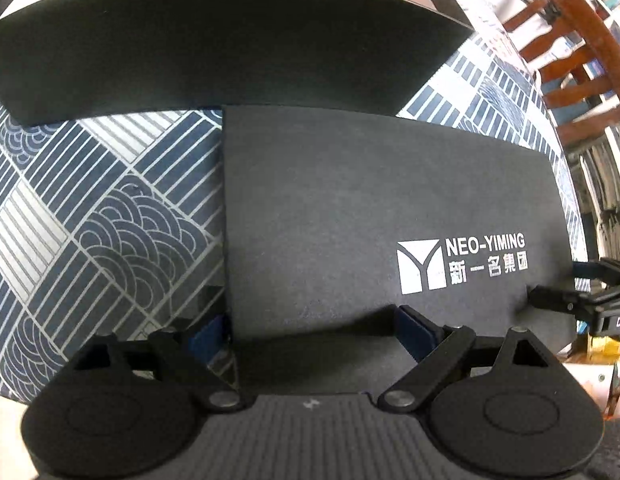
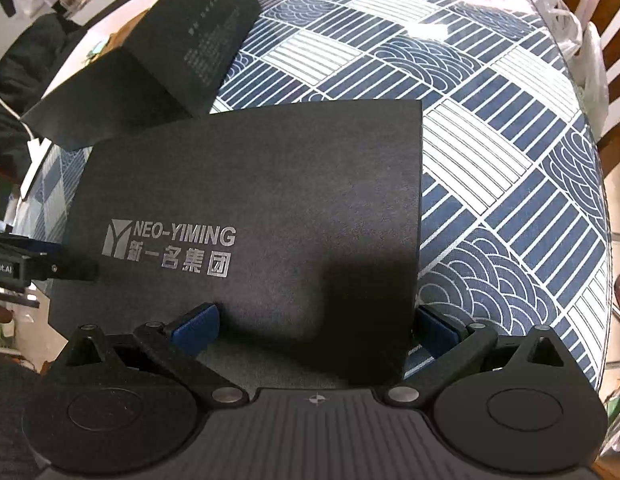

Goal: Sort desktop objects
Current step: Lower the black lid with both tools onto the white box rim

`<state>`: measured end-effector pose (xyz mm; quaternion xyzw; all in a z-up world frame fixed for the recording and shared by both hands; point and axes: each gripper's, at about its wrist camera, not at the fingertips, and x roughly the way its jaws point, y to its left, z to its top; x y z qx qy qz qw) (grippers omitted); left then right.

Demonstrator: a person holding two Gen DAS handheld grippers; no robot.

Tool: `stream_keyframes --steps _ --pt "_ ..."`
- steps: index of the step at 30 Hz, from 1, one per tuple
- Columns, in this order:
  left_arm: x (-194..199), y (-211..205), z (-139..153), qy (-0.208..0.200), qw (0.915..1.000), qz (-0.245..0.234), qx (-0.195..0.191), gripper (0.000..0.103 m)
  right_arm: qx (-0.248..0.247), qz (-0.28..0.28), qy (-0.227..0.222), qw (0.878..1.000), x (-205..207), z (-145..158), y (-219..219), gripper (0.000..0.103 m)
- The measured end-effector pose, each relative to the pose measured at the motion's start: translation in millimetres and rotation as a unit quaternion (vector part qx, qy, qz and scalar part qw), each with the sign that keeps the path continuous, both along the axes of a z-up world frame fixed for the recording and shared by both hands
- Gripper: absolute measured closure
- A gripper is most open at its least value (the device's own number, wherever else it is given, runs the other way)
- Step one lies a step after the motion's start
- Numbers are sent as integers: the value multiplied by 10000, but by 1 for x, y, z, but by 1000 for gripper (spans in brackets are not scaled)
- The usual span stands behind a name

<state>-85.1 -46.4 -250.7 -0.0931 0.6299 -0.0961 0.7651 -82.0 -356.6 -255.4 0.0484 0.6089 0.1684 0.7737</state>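
A flat black box (image 2: 253, 208) is spread across the near surface (image 2: 510, 184), and a taller black box (image 2: 181, 52) is seen just behind it — the far left is blocked. Open patterned cloth is left free to the right, bounded by a wooden chair (image 1: 578, 60).

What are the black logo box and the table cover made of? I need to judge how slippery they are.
The black logo box looks like matte, finely textured paperboard: grainy, glare-free, silver printed lettering. The table cover looks like smooth printed vinyl or cloth under glass; it shows a sheen, so which one stays open.
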Motion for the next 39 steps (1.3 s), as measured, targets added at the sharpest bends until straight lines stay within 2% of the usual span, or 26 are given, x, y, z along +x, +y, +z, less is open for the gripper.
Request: stream_keyframes --steps 10,18,22,24,28,33,39 --pt "-2 21 7 -205 9994 285 55 0 -150 -21 -240 9996 2 4 0 0" --pt "-5 36 -3 -227 9975 309 -591 0 50 -342 -234 9991 11 -2 -2 0" --pt "-8 25 -2 -430 9975 36 -565 0 194 -571 -249 9979 12 -6 -5 0" --pt "-8 19 0 -492 9976 44 -489 0 190 -612 -269 9976 12 -6 -4 0" --pt "-5 15 2 -295 9983 166 -467 0 133 -559 -222 9981 13 -4 -3 0" --pt "-2 -2 9 -19 9982 238 -547 0 62 -406 -464 9981 11 15 -16 0" --pt "8 -46 34 -94 9985 138 -527 0 7 -281 -748 9968 14 53 -49 0"
